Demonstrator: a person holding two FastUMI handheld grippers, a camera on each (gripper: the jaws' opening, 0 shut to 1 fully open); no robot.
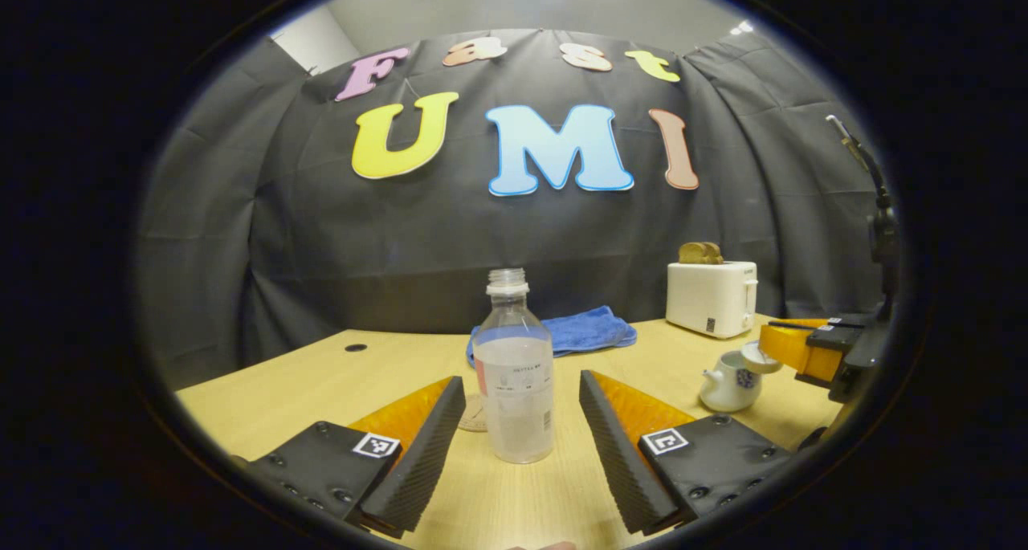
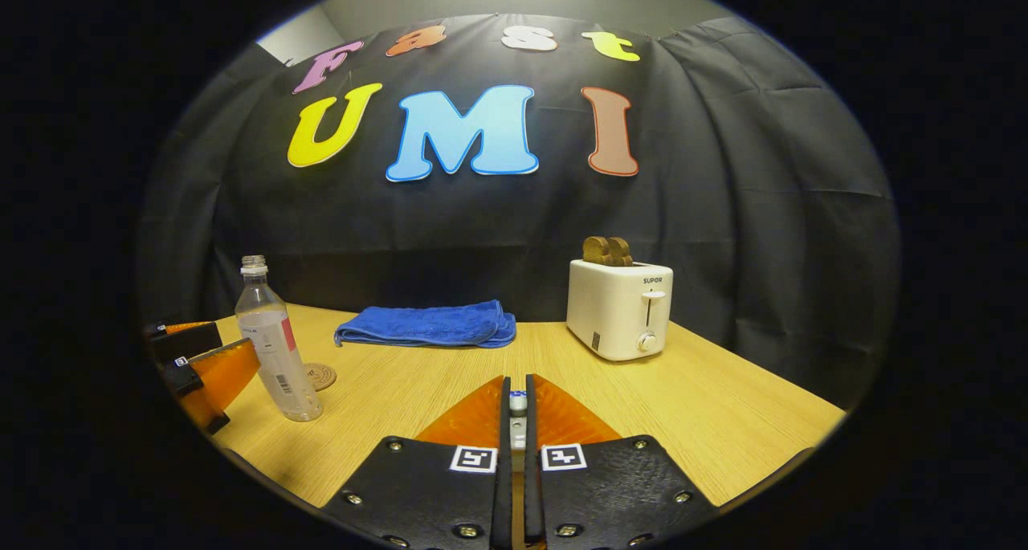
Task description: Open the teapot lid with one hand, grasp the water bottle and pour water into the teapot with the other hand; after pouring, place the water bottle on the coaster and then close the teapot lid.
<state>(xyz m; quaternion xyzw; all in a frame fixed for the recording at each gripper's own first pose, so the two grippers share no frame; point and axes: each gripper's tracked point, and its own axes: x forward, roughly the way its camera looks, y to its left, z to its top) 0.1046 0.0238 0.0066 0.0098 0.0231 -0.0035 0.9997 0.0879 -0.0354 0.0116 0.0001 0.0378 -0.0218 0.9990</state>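
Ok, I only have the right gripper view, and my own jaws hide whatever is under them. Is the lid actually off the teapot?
Observer: Yes. In the left gripper view the right gripper holds the lid raised, up and a little to one side of the top of the teapot, which stands on the table.
Operator: And does the left gripper have the bottle?
Observer: Not yet. The left gripper is open, its jaws on either side of the upright, uncapped water bottle, with a gap on each side.
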